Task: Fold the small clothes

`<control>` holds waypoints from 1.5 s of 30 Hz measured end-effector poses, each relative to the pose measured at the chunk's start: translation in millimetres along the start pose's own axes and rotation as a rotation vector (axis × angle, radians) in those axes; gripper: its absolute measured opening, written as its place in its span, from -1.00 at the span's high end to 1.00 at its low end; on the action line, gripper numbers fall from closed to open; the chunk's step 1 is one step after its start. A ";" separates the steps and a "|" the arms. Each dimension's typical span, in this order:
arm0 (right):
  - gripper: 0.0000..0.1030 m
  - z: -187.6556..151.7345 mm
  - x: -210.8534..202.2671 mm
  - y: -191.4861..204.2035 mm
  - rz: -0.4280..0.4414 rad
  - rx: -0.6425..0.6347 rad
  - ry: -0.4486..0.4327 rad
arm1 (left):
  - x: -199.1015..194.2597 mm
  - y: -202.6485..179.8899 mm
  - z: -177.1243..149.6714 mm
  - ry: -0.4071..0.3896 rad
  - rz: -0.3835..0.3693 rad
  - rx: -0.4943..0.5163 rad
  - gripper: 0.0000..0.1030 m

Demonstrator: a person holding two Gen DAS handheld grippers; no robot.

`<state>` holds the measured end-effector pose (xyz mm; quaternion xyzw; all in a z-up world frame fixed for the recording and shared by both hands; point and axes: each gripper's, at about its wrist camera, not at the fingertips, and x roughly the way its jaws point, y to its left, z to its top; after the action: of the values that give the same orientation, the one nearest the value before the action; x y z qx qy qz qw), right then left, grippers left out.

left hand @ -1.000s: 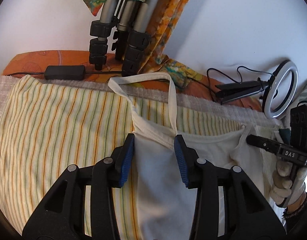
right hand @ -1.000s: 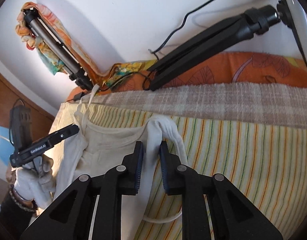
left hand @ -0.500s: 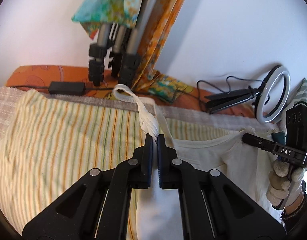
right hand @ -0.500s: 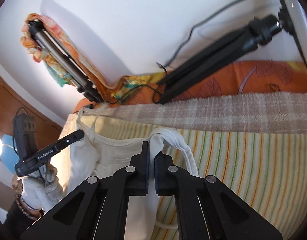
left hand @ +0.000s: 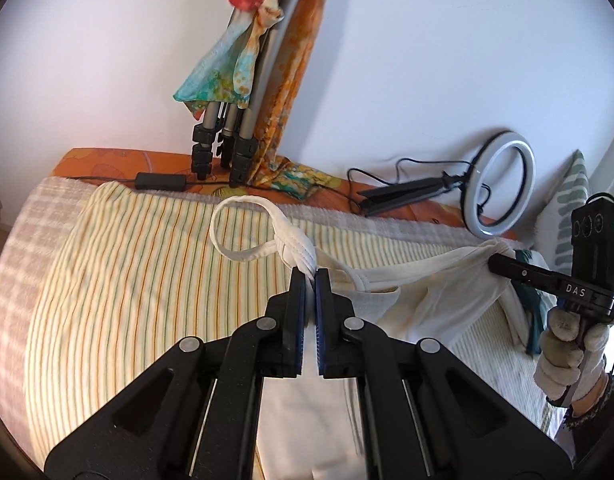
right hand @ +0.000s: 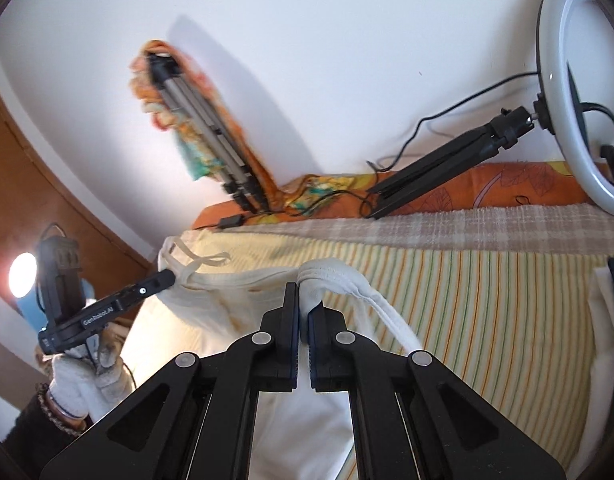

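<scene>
A small white tank top (left hand: 435, 292) hangs stretched between my two grippers above a striped sheet (left hand: 127, 280). My left gripper (left hand: 310, 276) is shut on its bunched left shoulder strap (left hand: 297, 244); the strap's loop sticks out beyond the fingertips. My right gripper (right hand: 304, 292) is shut on the other bunched strap (right hand: 327, 276). The top's neckline (right hand: 243, 278) runs taut between them and its body (right hand: 187, 328) hangs below. Each gripper shows in the other's view, the right one (left hand: 503, 262) at the right, the left one (right hand: 169, 278) at the left.
A folded tripod (left hand: 227, 128) draped with a colourful cloth leans on the white wall behind the bed. A ring light (left hand: 499, 188) on a black stand lies at the bed's far edge with cables and a power adapter (left hand: 161, 180). A wooden door (right hand: 35, 168) is at left.
Both grippers closed on the shoulder straps, the left one from wide open. Both then lifted, raising the top off the sheet and pulling the neckline taut.
</scene>
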<state>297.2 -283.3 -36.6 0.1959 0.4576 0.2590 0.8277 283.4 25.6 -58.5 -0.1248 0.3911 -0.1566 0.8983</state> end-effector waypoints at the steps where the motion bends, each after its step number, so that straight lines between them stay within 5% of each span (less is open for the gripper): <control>1: 0.96 -5.2 -6.2 7.1 -0.006 -0.018 0.002 | -6.8 -2.0 -4.5 -0.002 0.001 0.002 0.96; 13: 0.96 -77.9 -53.7 44.8 -0.035 -0.049 0.047 | -67.9 -15.8 -73.7 0.019 0.012 -0.013 0.96; 32: 0.82 -173.8 -67.4 61.7 -0.128 -0.052 0.168 | -93.0 -15.1 -173.3 0.164 0.078 0.016 0.96; 38: 0.82 -197.0 -86.9 61.7 -0.148 -0.089 0.275 | -129.6 -13.2 -189.1 0.166 0.089 0.087 0.96; 45: 0.82 -171.0 -93.6 77.1 -0.114 -0.090 0.157 | -138.5 -37.3 -163.7 0.083 0.084 0.128 0.96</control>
<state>89.2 -264.5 -18.2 0.1114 0.5193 0.2464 0.8107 65.8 27.2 -62.2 -0.0439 0.4222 -0.1487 0.8932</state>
